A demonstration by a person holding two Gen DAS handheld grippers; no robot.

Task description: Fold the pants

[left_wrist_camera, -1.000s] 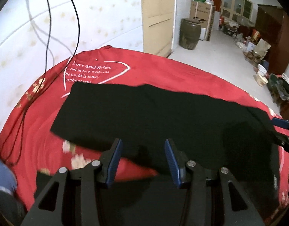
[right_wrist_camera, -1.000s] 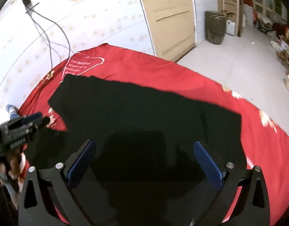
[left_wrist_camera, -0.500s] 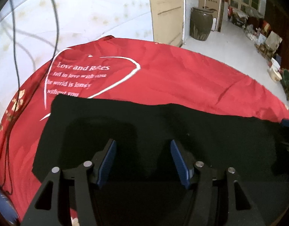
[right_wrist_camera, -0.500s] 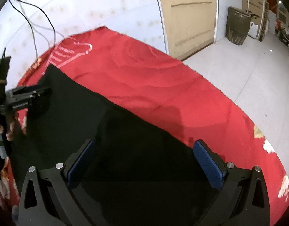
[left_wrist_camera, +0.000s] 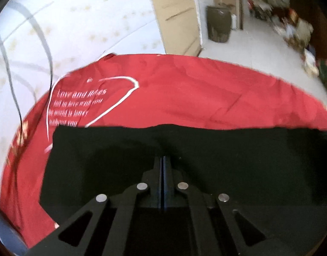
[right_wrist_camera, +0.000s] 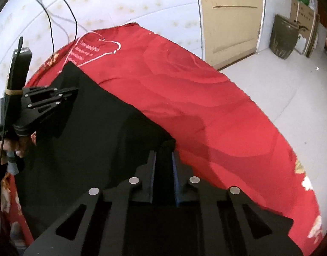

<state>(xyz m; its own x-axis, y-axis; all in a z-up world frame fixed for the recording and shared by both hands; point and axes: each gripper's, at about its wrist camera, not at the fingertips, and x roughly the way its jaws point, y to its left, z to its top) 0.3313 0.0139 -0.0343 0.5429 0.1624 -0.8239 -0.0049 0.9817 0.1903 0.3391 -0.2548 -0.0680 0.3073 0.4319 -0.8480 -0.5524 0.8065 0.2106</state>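
So the black pants [left_wrist_camera: 216,160] are spread flat on a red bedspread [left_wrist_camera: 195,93], taking up the whole lower half of the left wrist view with their far edge running roughly 9 to 3 o'clock. In the right wrist view the same pants [right_wrist_camera: 95,128] run from about 11 o'clock down toward 6, and one corner pokes up right at the right gripper's tips.

The left gripper [left_wrist_camera: 163,160] has just snapped together: its jaws sit flush with no gap, planted on the dark cloth. Everything there is black on black, so I honestly can't tell if any fabric is pinched in. From the right wrist view you see the left gripper [right_wrist_camera: 65,95] at 9 o'clock, tips down on the pants, with a hand [right_wrist_camera: 12,145] wrapped round its handle.

The right gripper [right_wrist_camera: 164,155] has also just been closing, and it's down to a narrow slot with a fold of the pants edge sitting between the blue pads.

Further out: white heart outline and lettering [left_wrist_camera: 78,106] on the bedspread at 10 o'clock, black cables [left_wrist_camera: 48,51] hanging against the pale wall, a dark jar [right_wrist_camera: 284,37] on the floor at 2 o'clock.
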